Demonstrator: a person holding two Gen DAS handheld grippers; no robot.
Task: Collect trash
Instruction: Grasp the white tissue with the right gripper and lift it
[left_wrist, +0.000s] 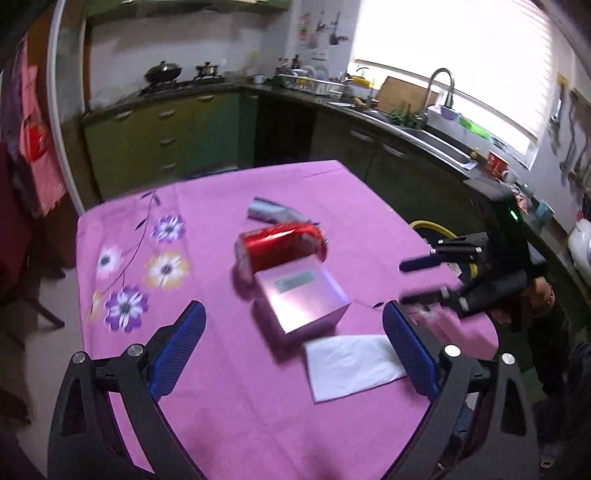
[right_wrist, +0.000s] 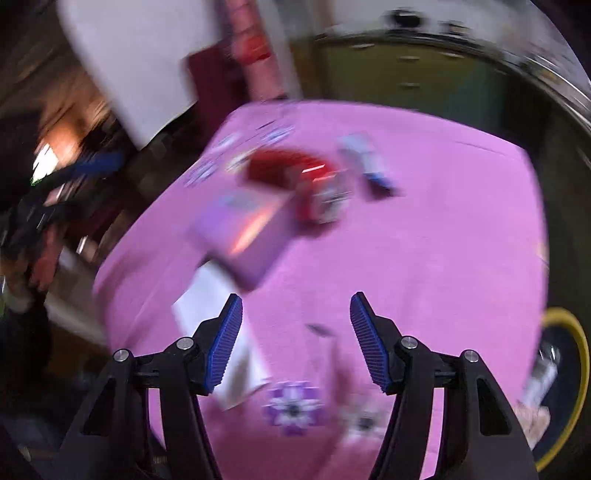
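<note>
Napkin (left_wrist: 352, 365) lies btwn left gripper (left_wrist: 291, 347) fingers, spread apart; right gripper (right_wrist: 295, 339) also apart, empty.

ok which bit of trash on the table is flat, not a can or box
The white napkin, lying flat on the pink cloth nearest the left gripper. The red can and pink box stand up off the cloth.

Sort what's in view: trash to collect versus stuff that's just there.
Trash job:
- red can, lying on its side
- pink box
- white napkin
- silver wrapper
- yellow-rimmed bin beside the table
- left gripper and right gripper, both open

Just there:
- flowered pink tablecloth
- faucet
- wok
</note>
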